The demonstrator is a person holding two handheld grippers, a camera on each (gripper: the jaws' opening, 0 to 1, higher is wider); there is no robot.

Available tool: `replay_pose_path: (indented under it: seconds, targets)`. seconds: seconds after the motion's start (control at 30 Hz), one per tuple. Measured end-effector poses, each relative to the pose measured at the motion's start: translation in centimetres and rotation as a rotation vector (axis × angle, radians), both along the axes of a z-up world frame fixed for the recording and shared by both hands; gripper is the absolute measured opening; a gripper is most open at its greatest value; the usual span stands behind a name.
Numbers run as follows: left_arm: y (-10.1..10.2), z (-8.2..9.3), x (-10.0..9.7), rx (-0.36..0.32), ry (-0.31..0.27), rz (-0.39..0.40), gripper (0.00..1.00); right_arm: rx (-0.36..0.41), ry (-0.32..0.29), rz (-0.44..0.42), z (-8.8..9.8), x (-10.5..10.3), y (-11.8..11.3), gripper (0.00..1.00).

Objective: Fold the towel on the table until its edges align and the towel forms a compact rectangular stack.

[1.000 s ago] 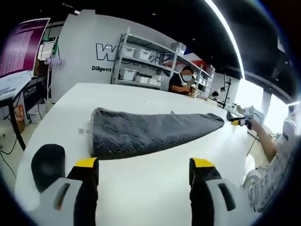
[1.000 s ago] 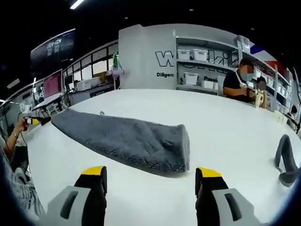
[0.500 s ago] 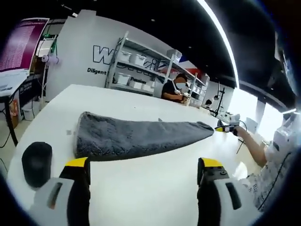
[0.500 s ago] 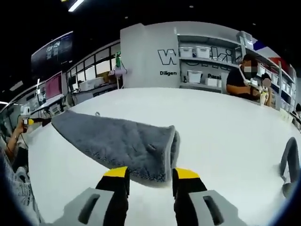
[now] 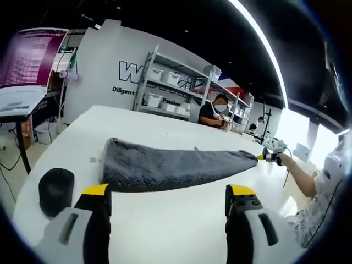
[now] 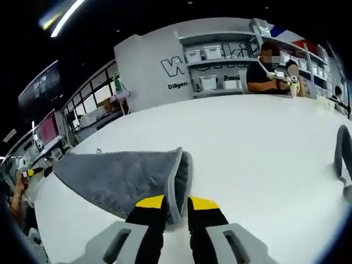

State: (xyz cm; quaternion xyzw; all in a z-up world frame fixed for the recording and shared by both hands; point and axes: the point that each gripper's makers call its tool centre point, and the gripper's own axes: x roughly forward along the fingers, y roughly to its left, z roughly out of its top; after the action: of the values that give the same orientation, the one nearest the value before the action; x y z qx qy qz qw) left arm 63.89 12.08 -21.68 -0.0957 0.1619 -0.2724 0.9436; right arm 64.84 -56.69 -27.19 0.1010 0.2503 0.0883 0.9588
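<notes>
My right tongs [image 6: 176, 202] pinch the towel [image 6: 126, 179] at its near end — its length runs leftward; left tongs [image 5: 168, 192] gape, empty.

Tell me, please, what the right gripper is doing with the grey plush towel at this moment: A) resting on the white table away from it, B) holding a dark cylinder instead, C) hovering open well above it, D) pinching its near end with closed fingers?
D: in the right gripper view the right gripper has its yellow-tipped fingers closed on the lifted near end of the grey plush towel.
</notes>
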Motion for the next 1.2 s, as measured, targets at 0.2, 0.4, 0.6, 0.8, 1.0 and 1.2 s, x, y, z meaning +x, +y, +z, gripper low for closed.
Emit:
replay_pose_path:
  seconds: [0.2,0.4,0.6,0.8,1.0,1.2]
  targets:
    - [0.1,-0.1,0.0,-0.03,0.001,0.008,0.9,0.025,0.015,-0.001,-0.4,-0.2,0.7,0.06]
    - [0.1,-0.4,-0.1,-0.051,0.007,0.008,0.9,-0.079,0.044,-0.024,-1.3,-0.3,-0.2,0.04]
    - [0.4,-0.8,-0.2,-0.05,0.017,0.011,0.9,-0.171,0.089,-0.029,-2.3,0.2,-0.4,0.04]
    - [0.1,-0.9,-0.6,-0.057,0.017,0.006,0.93,-0.265,0.11,-0.016,-2.4,0.1,-0.8,0.04]
    - [-0.5,-0.4,-0.6,-0.074,-0.025,-0.014,0.95,-0.382,0.132,-0.033,-2.4,-0.3,-2.8,0.04]
    - [-0.8,-0.4,-0.4,-0.075,-0.041,-0.023,0.98,-0.416,0.143,-0.061,-2.4,-0.5,-4.0,0.04]
